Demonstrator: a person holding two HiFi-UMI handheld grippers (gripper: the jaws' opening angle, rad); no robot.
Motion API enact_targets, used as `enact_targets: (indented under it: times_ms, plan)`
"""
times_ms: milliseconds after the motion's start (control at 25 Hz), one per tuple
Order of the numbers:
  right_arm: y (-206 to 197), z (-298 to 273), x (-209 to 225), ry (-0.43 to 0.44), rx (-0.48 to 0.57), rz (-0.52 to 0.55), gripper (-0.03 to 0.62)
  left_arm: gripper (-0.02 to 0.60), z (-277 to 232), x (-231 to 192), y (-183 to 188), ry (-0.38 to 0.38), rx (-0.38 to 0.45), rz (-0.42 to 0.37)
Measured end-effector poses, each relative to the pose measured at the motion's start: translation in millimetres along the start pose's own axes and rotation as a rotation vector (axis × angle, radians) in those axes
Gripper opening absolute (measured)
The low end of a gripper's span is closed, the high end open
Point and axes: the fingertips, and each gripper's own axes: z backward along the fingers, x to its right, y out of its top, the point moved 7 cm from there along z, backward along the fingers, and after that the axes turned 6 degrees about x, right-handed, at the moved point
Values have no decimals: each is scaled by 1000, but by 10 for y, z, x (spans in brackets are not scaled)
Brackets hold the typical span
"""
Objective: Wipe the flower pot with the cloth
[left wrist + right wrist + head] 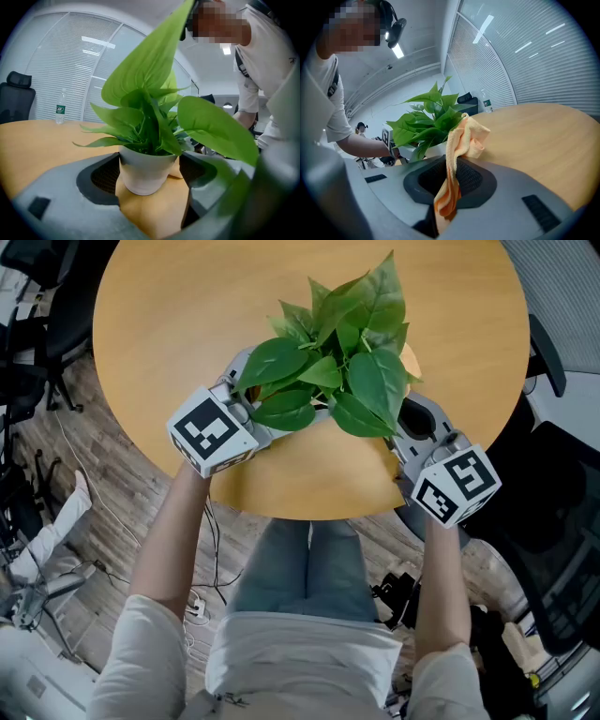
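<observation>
The white flower pot (146,174), filled with a leafy green plant (337,362), is set on the round wooden table (178,315) near the person's edge. It is flanked by the widely spread jaws of the left gripper (150,161), just beside its rim. An orange cloth (461,136) is pinched between the closed jaws of the right gripper (449,183), near the pot.

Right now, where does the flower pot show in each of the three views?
Head view: not visible; the leaves cover it.
Left gripper view: lower centre, the pot stands on the table.
Right gripper view: left of centre, a white sliver between the leaves and the cloth.
Shared landmark: the leaves, seen in all three views.
</observation>
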Motion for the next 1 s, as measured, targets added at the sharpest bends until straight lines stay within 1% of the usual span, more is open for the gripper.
enact_targets:
  times_ms: [480,800,1000]
  plan:
    - [-88,26,-101,-11,14,-27,48,405,-4,113,-28,129,-4,37]
    - [-136,80,-126,-1,17,-26,48,402,-75,207,-31,230,-9,59]
    - [-146,6,-206,6,19,-30,48,402,-13,182,-32,274,1,71]
